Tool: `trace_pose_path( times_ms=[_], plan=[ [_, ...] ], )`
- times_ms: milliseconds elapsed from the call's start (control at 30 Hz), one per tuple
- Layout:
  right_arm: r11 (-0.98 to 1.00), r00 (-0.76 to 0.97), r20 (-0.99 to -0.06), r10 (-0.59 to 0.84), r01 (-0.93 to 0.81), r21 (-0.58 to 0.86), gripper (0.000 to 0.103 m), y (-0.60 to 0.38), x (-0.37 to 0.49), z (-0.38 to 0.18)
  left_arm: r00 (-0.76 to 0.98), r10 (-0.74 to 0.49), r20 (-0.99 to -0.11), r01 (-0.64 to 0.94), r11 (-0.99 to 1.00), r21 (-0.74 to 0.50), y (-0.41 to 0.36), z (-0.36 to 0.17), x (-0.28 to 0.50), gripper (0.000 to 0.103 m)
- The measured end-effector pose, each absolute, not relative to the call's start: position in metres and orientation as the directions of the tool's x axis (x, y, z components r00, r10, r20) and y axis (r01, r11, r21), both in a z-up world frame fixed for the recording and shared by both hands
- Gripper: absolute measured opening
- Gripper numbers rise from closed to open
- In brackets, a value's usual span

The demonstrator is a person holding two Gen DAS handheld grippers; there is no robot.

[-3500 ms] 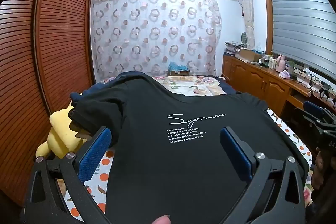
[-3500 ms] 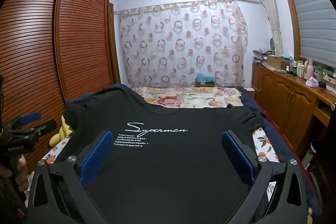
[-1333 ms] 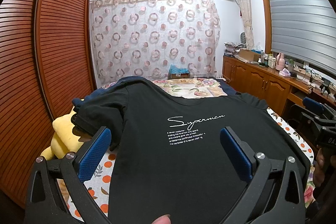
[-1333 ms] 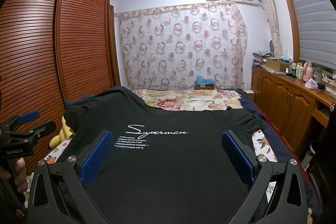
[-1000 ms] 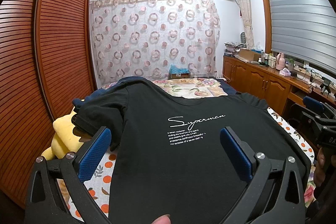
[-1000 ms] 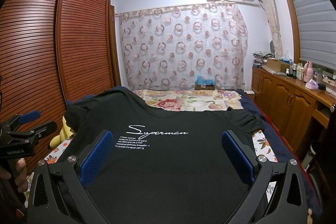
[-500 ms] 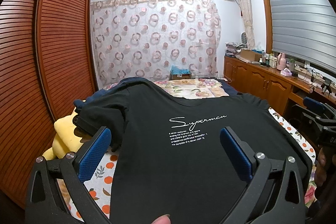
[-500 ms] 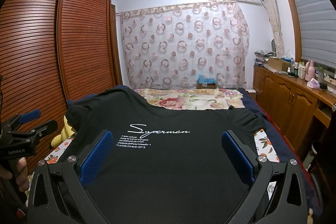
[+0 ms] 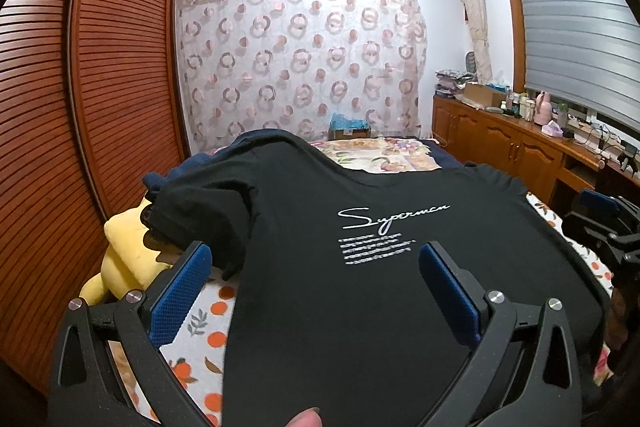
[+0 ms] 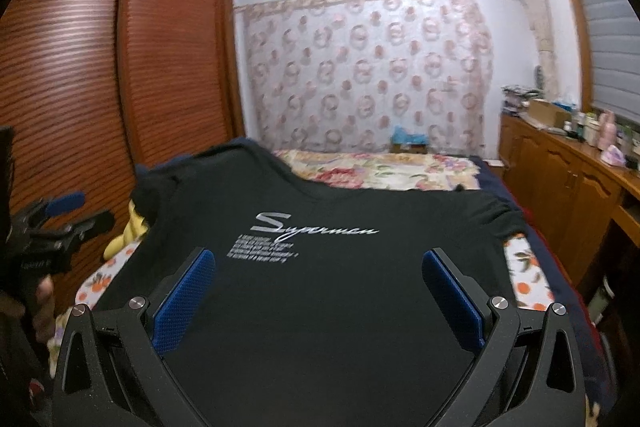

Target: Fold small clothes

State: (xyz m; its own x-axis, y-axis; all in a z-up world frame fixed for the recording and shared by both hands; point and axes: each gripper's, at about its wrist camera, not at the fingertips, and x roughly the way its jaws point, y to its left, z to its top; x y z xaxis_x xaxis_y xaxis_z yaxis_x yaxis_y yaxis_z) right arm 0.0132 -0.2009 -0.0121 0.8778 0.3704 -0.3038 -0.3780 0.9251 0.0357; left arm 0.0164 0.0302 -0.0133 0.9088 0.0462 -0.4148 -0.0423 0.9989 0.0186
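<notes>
- Left tongs [image 9: 316,291]: blue pads spread wide, nothing between them, hovering low over the shirt's bottom part. A fingertip [image 9: 306,417] shows at the bottom edge of the left view.
- Right tongs [image 10: 318,293]: also spread wide, holding nothing, above the shirt's lower half; right view is motion-blurred.
- Each tool shows in the other's view: the right one at the far right edge of the left view, the left one at the left edge of the right view with a hand [image 10: 42,301] on it.
- Black T-shirt [image 9: 360,287]: lies print-up and spread flat on the bed [image 9: 200,307], white script logo [image 9: 394,217] readable, collar away from the cameras.
- Left sleeve [image 9: 200,203] sticks out, draped over a yellow plush toy [image 9: 120,259]; right sleeve [image 10: 496,215] lies out toward the bed's edge.
- Progress, judged: shirt is laid out, no fold visible yet. Sleeves, sides and the bottom-to-collar fold are all left. Looks like the start of the folding.
- Behind the shirt: floral quilt [image 9: 380,155], dark blue cloth [image 9: 192,167] under the far shoulder.
- Farther: patterned curtain [image 9: 300,59], slatted wardrobe doors [image 9: 120,67], wooden cabinets [image 9: 520,151] with clutter on top.
</notes>
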Motion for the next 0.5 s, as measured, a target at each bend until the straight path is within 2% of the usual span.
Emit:
trace_pose_path(
  times_ms=[233, 400, 500],
  plan=[
    [0.88, 0.818, -0.367, 0.443, -0.474, 0.006, 0.098, -0.185, 0.055, -0.011, 0.885, 0.089, -0.457, -0.076, 0.996, 0.047, 0.065, -0.023, 0.046, 0.103],
    [0.855, 0.777, -0.404, 0.483, -0.519, 0.025, 0.097, -0.184, 0.086, -0.005, 0.855, 0.12, -0.504, -0.115, 0.993, 0.04, 0.107, -0.026, 0.073, 0.103],
    [0.844, 0.754, -0.43, 0.497, -0.535, 0.039, 0.096, -0.187, 0.101, -0.005, 0.855, 0.128, -0.502, -0.137, 0.99, 0.019, 0.131, -0.023, 0.082, 0.103]
  ],
)
